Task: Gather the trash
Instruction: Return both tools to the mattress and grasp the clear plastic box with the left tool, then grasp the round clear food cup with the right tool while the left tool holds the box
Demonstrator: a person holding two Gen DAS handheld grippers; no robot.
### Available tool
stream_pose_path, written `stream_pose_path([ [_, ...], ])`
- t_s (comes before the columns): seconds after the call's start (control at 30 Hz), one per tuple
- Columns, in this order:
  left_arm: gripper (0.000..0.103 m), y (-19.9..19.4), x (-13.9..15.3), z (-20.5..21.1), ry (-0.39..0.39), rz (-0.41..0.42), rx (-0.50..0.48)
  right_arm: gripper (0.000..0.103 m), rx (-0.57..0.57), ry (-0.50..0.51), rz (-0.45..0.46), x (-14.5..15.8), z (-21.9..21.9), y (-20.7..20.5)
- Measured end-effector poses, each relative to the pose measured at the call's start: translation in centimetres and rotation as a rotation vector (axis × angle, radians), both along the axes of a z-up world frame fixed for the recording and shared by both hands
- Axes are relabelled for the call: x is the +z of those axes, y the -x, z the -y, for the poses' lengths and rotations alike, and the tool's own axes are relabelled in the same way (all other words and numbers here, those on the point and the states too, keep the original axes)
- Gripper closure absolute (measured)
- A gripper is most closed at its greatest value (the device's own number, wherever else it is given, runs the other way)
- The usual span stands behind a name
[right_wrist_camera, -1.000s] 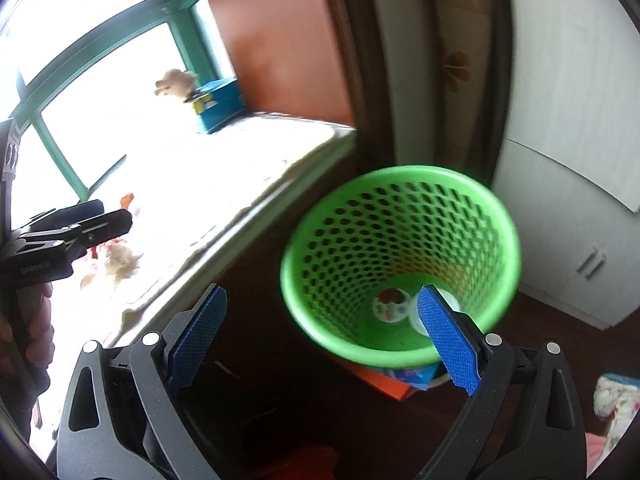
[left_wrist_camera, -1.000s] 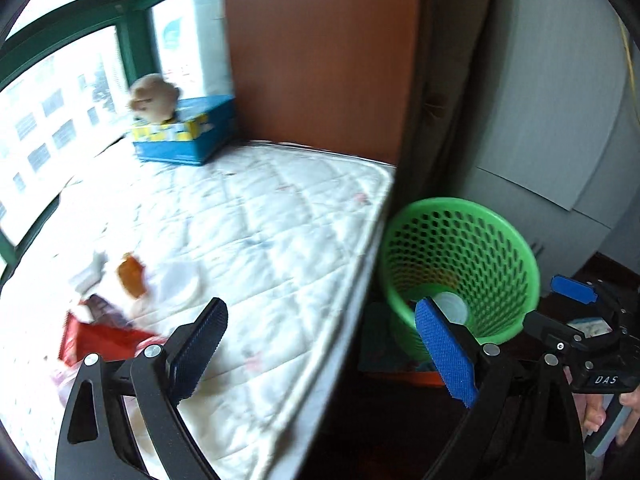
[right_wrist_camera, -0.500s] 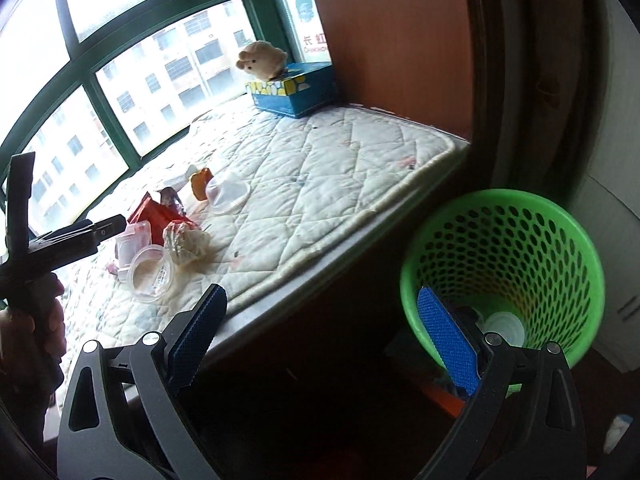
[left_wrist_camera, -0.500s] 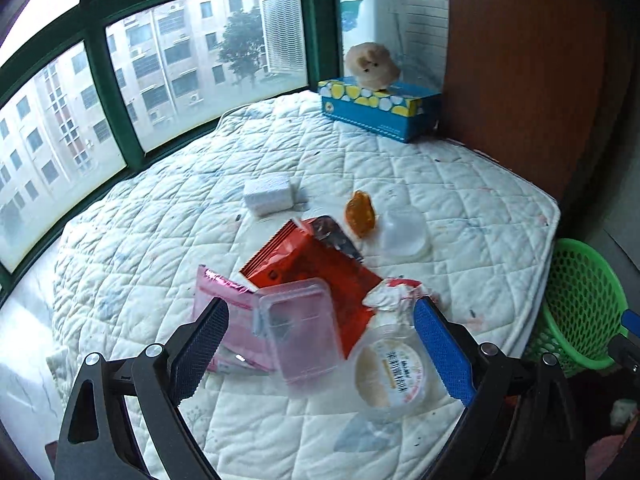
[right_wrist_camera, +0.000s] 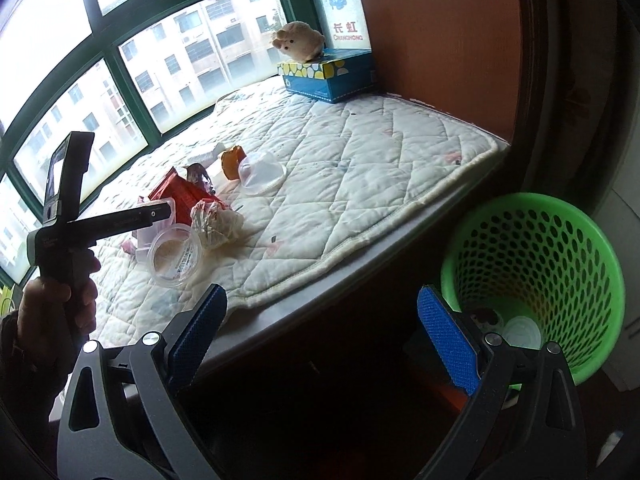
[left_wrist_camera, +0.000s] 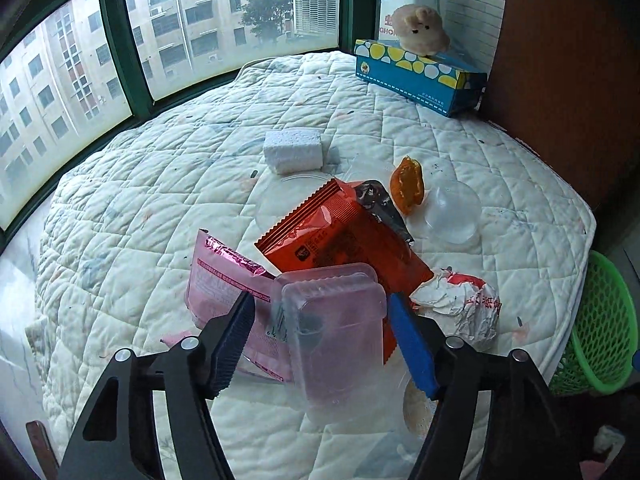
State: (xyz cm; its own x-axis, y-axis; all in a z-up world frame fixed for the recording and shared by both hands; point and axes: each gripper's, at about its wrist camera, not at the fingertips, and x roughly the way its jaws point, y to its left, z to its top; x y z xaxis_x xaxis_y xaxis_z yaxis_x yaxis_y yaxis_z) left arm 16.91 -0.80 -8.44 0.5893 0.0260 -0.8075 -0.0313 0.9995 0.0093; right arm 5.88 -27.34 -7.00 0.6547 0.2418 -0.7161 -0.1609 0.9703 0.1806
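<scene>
Clear plastic box [left_wrist_camera: 332, 316] btwn spread left gripper [left_wrist_camera: 324, 340] fingers; right gripper [right_wrist_camera: 320, 332] fingers apart.

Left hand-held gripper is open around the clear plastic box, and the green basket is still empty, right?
Not quite: the green basket is not empty; the right wrist view shows white round items at its bottom. The left hand-held gripper is open around the clear plastic box.

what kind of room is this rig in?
Likely a bedroom or flat with a padded bay-window seat: a quilted mat under green-framed windows facing apartment blocks, a tissue box with a plush toy on it, and a green wastebasket beside the ledge.
</scene>
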Motion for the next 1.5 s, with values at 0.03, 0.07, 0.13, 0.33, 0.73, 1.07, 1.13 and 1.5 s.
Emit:
stream_pose_path([
  [0.03, 0.044, -0.1, -0.1, -0.1, 0.004, -0.004, 0.0, 0.008, 0.005, 0.0, -0.001, -0.1, -0.2, 0.0],
  [0.07, 0.046, -0.1, -0.2, -0.2, 0.01, -0.007, -0.001, 0.008, 0.01, 0.0, -0.003, -0.1, -0.5, -0.1],
  [0.13, 0.049, 0.0, -0.1, -0.5, 0.029, -0.003, -0.007, 0.008, 0.022, -0.002, -0.005, -0.1, -1.0, -0.1],
  [0.33, 0.05, 1.3, 1.4, -1.2, 0.076, 0.031, -0.022, 0.008, 0.082, -0.004, -0.009, -0.1, -3.5, -0.5],
  [0.73, 0.05, 4.1, 5.2, -4.8, 0.138, 0.107, -0.019, 0.011, 0.237, -0.008, -0.053, -2.3, -11.4, -2.1],
  [1.07, 0.05, 5.5, 6.1, -7.8, 0.149, 0.136, 0.016, 0.015, 0.282, 0.028, -0.089, -4.3, -16.7, -4.5],
  [1.13, 0.05, 5.7, 6.0, -8.2, 0.153, 0.135, 0.022, 0.02, 0.279, 0.044, -0.095, -4.7, -17.3, -5.0],
  [1.5, 0.05, 6.0, 5.7, -9.0, 0.17, 0.131, 0.032, 0.038, 0.233, 0.059, -0.107, -5.5, -17.6, -6.2],
])
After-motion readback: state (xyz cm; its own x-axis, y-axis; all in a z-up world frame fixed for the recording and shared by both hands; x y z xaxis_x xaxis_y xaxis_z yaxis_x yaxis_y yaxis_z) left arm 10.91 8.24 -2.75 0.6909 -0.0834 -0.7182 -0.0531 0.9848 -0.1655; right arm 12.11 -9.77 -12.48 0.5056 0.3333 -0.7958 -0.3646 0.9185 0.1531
